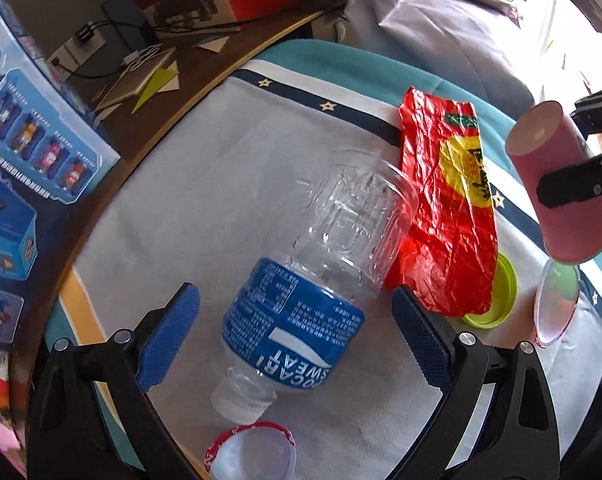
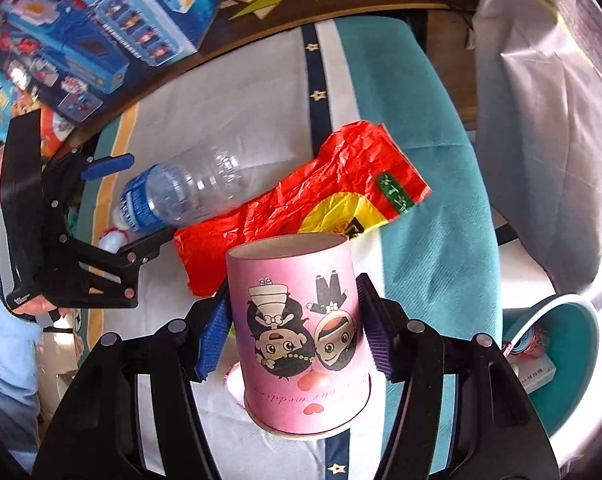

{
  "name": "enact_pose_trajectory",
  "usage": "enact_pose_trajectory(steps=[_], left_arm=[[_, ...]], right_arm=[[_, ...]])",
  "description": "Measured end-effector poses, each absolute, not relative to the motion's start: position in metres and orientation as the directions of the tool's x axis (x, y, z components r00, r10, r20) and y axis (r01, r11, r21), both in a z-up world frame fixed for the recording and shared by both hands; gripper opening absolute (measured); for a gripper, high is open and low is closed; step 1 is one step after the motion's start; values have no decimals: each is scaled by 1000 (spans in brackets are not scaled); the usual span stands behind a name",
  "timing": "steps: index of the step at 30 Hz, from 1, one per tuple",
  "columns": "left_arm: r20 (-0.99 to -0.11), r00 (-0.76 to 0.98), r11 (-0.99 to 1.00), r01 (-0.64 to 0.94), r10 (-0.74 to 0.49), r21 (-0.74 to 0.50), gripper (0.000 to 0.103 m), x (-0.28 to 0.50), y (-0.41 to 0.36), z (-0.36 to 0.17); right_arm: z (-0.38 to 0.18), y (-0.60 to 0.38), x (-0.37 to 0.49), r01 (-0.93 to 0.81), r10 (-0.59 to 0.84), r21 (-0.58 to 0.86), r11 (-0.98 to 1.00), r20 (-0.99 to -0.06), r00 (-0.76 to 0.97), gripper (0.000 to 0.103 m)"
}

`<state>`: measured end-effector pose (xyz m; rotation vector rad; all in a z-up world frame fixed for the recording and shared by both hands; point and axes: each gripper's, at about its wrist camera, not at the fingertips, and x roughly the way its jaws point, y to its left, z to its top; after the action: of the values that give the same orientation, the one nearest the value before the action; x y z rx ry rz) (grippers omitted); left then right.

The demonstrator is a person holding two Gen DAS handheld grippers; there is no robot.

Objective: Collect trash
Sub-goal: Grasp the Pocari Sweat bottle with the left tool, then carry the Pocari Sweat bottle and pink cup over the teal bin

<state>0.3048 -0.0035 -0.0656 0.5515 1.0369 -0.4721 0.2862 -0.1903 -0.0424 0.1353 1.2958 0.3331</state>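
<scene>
An empty clear plastic bottle (image 1: pixel 301 292) with a blue label lies on the cloth-covered table, neck toward me. My left gripper (image 1: pixel 295 332) is open, its blue pads on either side of the bottle, apart from it. The bottle also shows in the right wrist view (image 2: pixel 185 192), with the left gripper (image 2: pixel 129 208) around it. My right gripper (image 2: pixel 295 328) is shut on a pink paper cup (image 2: pixel 301 332), held upside down above the table; the cup shows in the left wrist view too (image 1: pixel 561 184). A crumpled red plastic bag (image 1: pixel 449 208) lies beside the bottle.
A yellow-green lid (image 1: pixel 501 300), a clear lid (image 1: pixel 557 304) and a red-rimmed white cap (image 1: pixel 249 456) lie on the cloth. A teal bin (image 2: pixel 561 364) holding trash stands at the right. Toy boxes (image 2: pixel 81 32) and papers lie on the wooden desk behind.
</scene>
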Motion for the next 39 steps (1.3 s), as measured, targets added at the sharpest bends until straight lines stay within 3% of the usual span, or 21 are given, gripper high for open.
enact_pose_trajectory(steps=[3,5,7,17,22,39], left_arm=[[-905,408,741,644,-124,189,95,307,-10,-76],[-907,401,731,656,-129,187,79,306,-12,-81],[-905,395,738,656,-156,158,77,304,-11,-80],[-873,472,850,504,-125,151,77,275,15,-45],[-854,492,895,439,-166,79,77,252,21,-18],[-821,441,824,563,-362,-61,77,178,-101,17]], right_arm=[[-52,-193,291,-149,322,296,944,-924,207,57],[-56,-194,290,-143,332,308,941,-922,197,57],[-58,-195,289,-140,337,314,939,-921,197,57],[-30,-219,267,-113,368,350,930,-887,280,57],[-11,-239,248,-93,388,380,920,-860,330,57],[-8,-365,162,73,345,412,908,-835,428,57]])
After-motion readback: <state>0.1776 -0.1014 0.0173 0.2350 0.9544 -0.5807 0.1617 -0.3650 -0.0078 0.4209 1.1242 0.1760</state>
